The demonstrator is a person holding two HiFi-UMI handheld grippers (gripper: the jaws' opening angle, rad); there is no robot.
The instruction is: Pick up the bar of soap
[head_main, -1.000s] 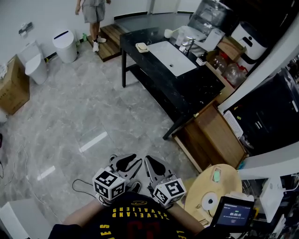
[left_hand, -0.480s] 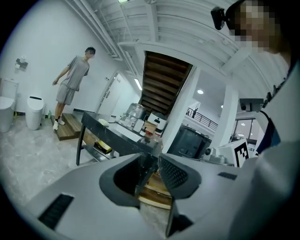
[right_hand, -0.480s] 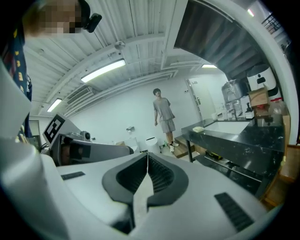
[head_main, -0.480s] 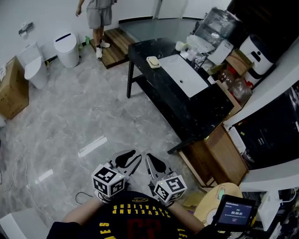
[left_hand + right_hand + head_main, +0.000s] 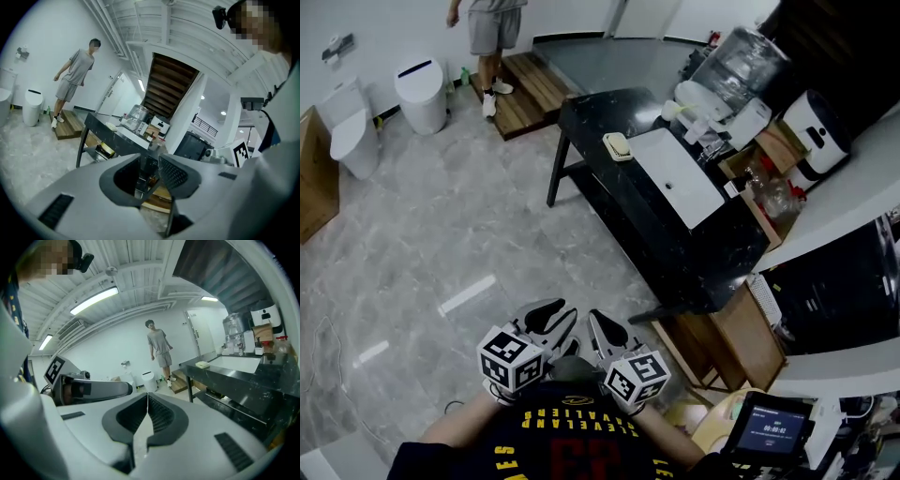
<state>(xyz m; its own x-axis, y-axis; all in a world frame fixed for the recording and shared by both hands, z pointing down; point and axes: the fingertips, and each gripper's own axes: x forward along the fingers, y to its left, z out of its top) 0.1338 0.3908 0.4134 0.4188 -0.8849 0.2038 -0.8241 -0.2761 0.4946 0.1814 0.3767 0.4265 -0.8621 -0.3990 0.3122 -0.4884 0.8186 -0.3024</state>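
Showing bar of soap [image 5: 618, 146] on counter [image 5: 591, 112], gripper views revealing left tool [image 5: 149, 159] parted, right tool [image 5: 147, 397] clenched

The black table [image 5: 592, 117] with its white sink [image 5: 680, 178] and the bar of soap [image 5: 618, 145] now sits lower and nearer in the head view than a second ago, while the round wooden top [image 5: 715, 424] at the lower right slips almost out of frame.
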